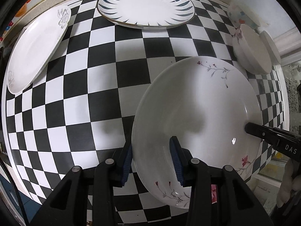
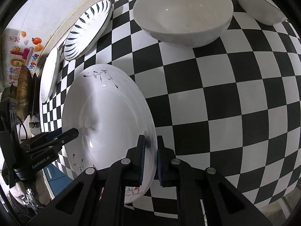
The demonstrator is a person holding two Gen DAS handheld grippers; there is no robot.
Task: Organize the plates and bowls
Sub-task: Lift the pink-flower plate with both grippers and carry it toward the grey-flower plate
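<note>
The checkered table (image 1: pixel 79 86) bore the crockery. At its centre, the floral plate (image 1: pixel 197 109) was held at opposite rims, presumably for steadiness: left gripper (image 1: pixel 152 158) clamped at six o'clock, right gripper (image 2: pixel 150 158) clamped at three o'clock.

A white floral plate (image 1: pixel 197 103) with thin branch sprigs on its rim is being held at opposite rim edges over the checkered tabletop (image 1: pixel 84 94). A leaf-rimmed plate (image 1: pixel 146 5) and a grey-flower plate (image 1: pixel 35 47) are lying near the far edge. A plain white bowl (image 2: pixel 182 11) is sitting upright, with other bowls (image 1: pixel 239 17) standing just beside it.
</note>
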